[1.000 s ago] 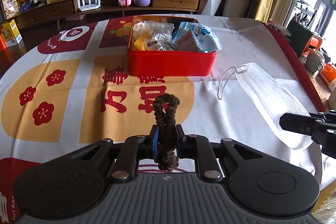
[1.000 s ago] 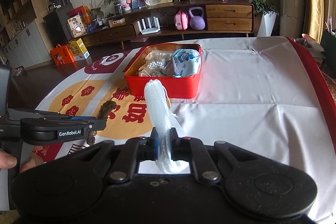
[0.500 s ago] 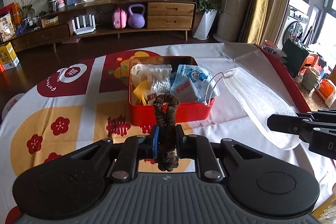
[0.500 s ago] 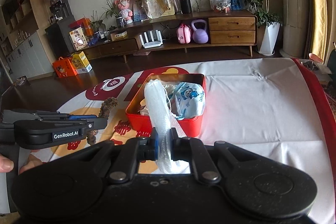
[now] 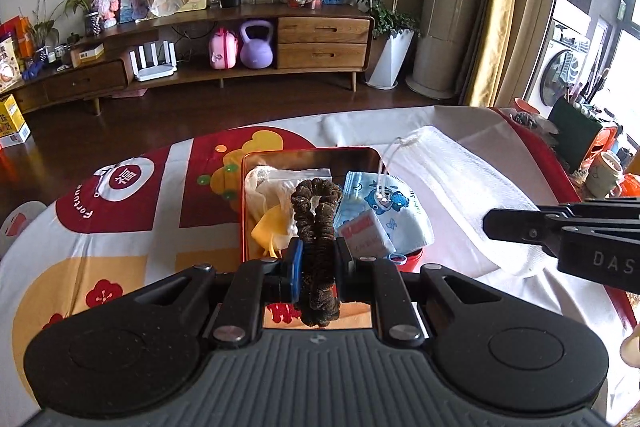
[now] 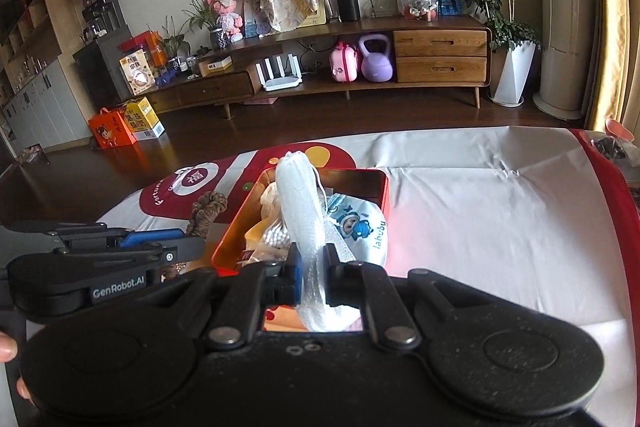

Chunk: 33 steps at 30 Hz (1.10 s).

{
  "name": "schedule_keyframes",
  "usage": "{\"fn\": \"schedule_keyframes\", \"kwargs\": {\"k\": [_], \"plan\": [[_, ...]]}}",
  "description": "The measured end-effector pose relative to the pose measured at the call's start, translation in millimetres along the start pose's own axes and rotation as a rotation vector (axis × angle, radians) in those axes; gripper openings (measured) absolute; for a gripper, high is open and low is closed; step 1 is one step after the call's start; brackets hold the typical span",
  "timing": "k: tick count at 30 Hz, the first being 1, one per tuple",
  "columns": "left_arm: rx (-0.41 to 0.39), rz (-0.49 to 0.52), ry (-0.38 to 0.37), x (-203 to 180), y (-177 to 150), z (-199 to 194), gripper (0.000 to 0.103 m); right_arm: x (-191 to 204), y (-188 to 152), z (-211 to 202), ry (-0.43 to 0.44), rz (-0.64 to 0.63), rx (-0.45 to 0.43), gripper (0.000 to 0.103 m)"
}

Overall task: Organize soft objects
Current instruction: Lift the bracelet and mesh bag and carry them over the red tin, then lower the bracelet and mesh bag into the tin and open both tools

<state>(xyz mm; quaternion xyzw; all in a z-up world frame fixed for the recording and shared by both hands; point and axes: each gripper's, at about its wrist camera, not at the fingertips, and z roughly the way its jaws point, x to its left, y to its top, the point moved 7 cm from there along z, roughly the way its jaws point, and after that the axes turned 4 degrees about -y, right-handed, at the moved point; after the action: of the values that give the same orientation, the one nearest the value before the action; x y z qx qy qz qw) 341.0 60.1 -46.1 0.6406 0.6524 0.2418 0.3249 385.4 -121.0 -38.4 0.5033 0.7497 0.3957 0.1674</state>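
Note:
My left gripper [image 5: 318, 259] is shut on a brown scrunchie [image 5: 316, 215] and holds it above the near edge of the red tin [image 5: 256, 163]. My right gripper [image 6: 310, 267] is shut on a white mesh pouch [image 6: 300, 195], held over the tin [image 6: 380, 183]. The pouch also shows in the left wrist view [image 5: 460, 187], with its drawstring hanging over the tin. The tin holds a blue cartoon mask [image 5: 384, 203], a bag of white beads [image 6: 276, 235] and a yellow item [image 5: 272, 227].
The table wears a cloth, white on the right [image 6: 500, 227] and red and yellow with characters on the left [image 5: 120, 211]. Cups and a holder stand by the right edge [image 5: 600, 175]. A wooden sideboard [image 5: 240, 39] is across the floor.
Both grippers have risen and moved forward from the near table to above the red tin, carrying the scrunchie and the pouch. The tin now sits right under them.

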Motion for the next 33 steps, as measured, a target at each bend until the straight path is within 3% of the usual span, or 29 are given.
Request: {"fn": "schedule_keyframes", "kwargs": {"k": [16,33], "plan": [[0.065,0.002,0.033,16,18,76,0.016,-9,24,92,-0.023,0.016,0.098,0.009],[0.128,-0.020,0.048,29,13,134,0.016,-13,10,152,-0.040,0.022,0.184,0.008]]}}
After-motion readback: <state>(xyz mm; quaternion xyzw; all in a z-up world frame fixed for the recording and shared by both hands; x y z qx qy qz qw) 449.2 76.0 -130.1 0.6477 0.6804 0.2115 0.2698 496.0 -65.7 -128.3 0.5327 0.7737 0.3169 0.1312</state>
